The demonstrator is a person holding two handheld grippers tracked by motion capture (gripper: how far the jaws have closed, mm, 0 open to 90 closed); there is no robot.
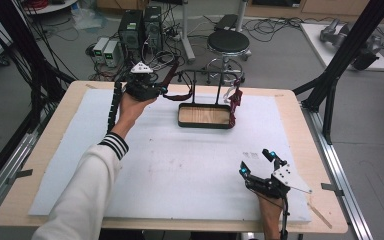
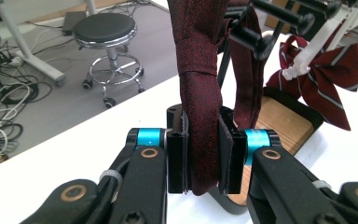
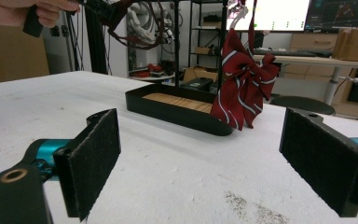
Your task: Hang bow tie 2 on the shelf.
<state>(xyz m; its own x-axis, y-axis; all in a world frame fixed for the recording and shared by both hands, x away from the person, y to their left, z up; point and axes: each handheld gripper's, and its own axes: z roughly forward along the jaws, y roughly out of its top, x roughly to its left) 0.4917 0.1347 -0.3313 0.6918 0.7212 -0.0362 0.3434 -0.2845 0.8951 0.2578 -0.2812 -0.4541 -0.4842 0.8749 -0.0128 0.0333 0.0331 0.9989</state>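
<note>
Nearest the person, the right tool rests low on the desk with its flat, felt-faced black jaws spread wide and nothing between them. The desk is pale wood under a white, faintly scuffed sheet. Farther back, the left tool is clamped on a dark maroon tie of fine woven cloth, which hangs in a narrow band from a thin black metal rack. The rack stands on an oblong black tray with a wooden floor. A maroon bow tie with pale stripes hangs at the rack's other end. Beyond the desk stand a round black stool, computer towers and tangled cables on a grey floor.
</note>
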